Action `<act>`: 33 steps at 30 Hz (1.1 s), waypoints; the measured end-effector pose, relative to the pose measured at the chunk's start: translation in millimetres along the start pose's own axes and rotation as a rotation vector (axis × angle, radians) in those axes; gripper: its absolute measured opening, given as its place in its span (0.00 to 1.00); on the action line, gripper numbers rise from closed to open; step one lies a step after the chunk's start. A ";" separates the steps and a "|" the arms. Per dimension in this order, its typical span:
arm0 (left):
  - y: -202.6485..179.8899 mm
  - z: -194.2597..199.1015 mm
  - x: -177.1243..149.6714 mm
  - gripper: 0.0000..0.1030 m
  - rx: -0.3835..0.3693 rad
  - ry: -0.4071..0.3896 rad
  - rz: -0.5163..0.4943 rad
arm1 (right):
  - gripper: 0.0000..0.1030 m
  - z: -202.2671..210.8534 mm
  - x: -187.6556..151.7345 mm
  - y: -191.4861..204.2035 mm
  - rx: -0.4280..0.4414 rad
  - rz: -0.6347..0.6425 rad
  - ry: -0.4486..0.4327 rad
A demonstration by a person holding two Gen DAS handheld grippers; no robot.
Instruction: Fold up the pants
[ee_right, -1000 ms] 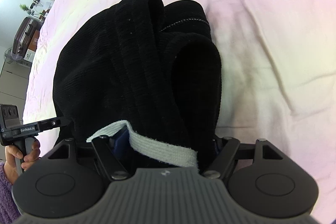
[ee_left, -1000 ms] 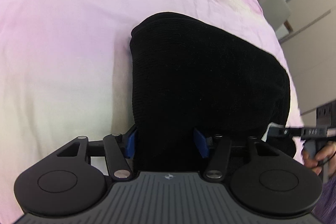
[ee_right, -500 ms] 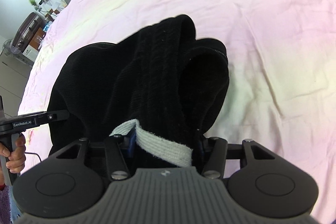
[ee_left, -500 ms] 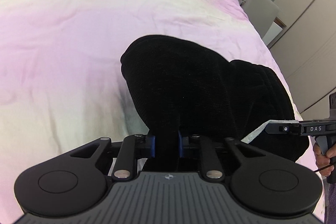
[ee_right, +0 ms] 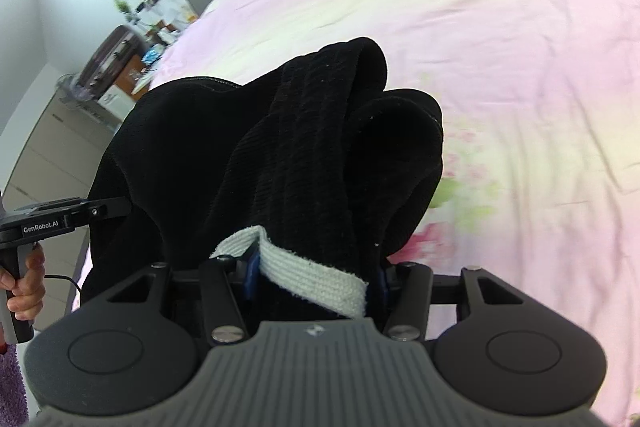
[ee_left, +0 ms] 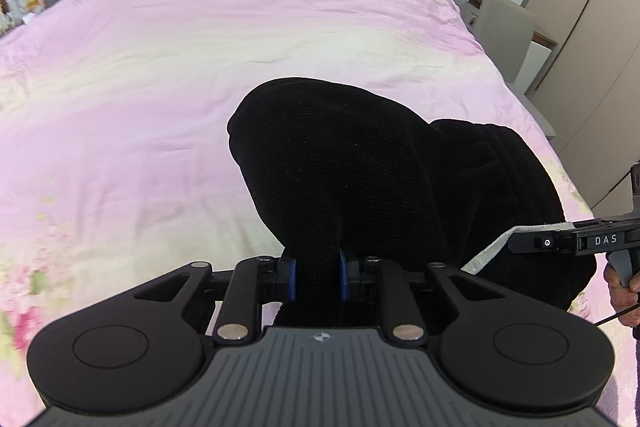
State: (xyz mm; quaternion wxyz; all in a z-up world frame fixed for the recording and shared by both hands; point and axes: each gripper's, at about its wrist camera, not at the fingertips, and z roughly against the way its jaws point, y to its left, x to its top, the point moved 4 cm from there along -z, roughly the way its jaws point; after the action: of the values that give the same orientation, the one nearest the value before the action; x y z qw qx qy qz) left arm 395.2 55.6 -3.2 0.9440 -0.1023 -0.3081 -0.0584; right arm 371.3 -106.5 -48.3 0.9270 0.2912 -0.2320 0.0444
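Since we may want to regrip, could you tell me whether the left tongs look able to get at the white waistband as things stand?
Probably not yet: the left tongs are shut on the black pants, so they are occupied. The white waistband sits off to their right, already pinched in the right tongs. No obstacle lies between; they would have to let go first.

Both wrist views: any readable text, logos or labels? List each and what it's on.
"DAS" stands on the side of the right tool, seen from the left wrist.
"GenRobot.AI" stands on the side of the left tool, seen from the right wrist.
A small round emblem, no letters, sits on each camera's own grey housing.
Nothing legible on the black pants, their white waistband or the nightstand clutter, which is too small to read.
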 end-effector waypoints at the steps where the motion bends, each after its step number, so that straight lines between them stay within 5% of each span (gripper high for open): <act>1: 6.1 10.1 -2.3 0.20 0.013 -0.004 0.002 | 0.47 -2.1 -1.9 12.9 0.014 0.006 0.002; 7: 50.2 45.7 -25.0 0.20 0.077 -0.003 0.032 | 0.47 -25.1 -25.0 96.1 0.074 0.063 0.025; 15: 126.4 23.2 -67.4 0.20 0.086 0.039 0.137 | 0.46 -90.8 -55.3 156.1 0.068 0.108 0.089; 27: 204.2 -51.9 -119.5 0.21 0.094 0.113 0.171 | 0.47 -193.7 -73.6 135.9 -0.031 0.150 0.217; 33: 211.7 -63.0 -129.8 0.24 0.128 0.152 0.161 | 0.58 -225.7 -82.4 123.9 -0.108 0.137 0.325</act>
State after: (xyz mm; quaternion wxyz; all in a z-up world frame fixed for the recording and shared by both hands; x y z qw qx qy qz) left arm 363.5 253.1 -163.2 0.9709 -0.0615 -0.2296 0.0299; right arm 362.4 126.7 -184.7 0.9615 0.2132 -0.1004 0.1414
